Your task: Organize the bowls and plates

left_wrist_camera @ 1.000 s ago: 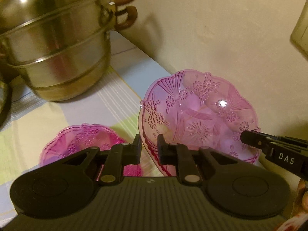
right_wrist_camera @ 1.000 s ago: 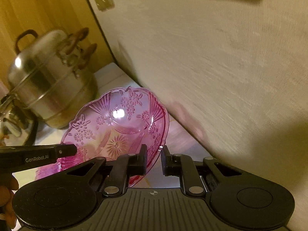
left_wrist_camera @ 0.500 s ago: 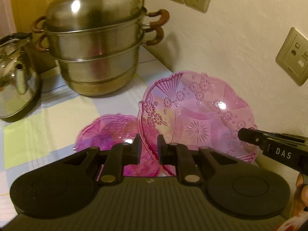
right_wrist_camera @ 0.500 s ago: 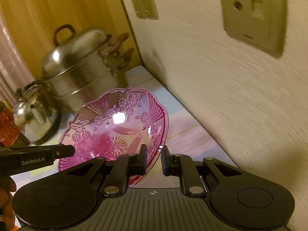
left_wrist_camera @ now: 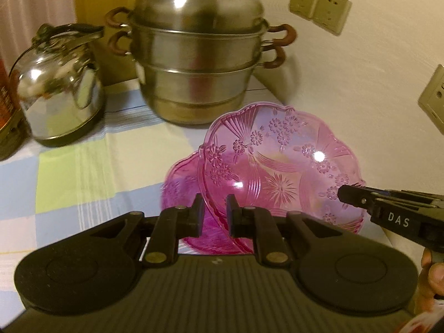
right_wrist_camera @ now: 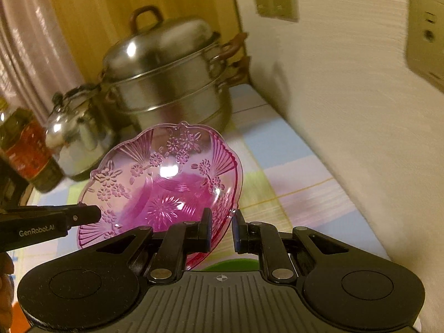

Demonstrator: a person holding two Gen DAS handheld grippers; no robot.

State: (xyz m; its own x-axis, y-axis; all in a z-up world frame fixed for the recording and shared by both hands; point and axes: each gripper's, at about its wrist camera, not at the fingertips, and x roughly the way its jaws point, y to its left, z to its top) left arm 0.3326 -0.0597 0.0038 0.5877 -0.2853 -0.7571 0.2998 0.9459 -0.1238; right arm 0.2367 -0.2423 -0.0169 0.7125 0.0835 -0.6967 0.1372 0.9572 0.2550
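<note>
Both grippers angle downward and pinch opposite rims of one pink glass bowl (left_wrist_camera: 280, 177): the left gripper (left_wrist_camera: 213, 211) has its jaws nearly closed on the bowl's near left rim, and the right gripper (right_wrist_camera: 221, 229) is clamped the same way on the right rim, its black fingers (left_wrist_camera: 358, 194) reaching in from the side in the left view. The bowl tilts, held up off the checked tablecloth (left_wrist_camera: 72, 172), its patterned inside facing the cameras. Directly under it and a little to its left lies a second pink bowl (left_wrist_camera: 180, 191), flat on the cloth. Beyond the held bowl stands one steel steamer pot (left_wrist_camera: 199, 63), with one shiny kettle (left_wrist_camera: 61, 88) to that pot's left and one bottle (right_wrist_camera: 25, 149) further left still. The wall (left_wrist_camera: 360, 77) runs close along the held bowl's right side, leaving little room there; open cloth lies to its left. Three wall sockets show: a pair (left_wrist_camera: 319, 5) above the pot, another (left_wrist_camera: 434, 100) nearer.
</note>
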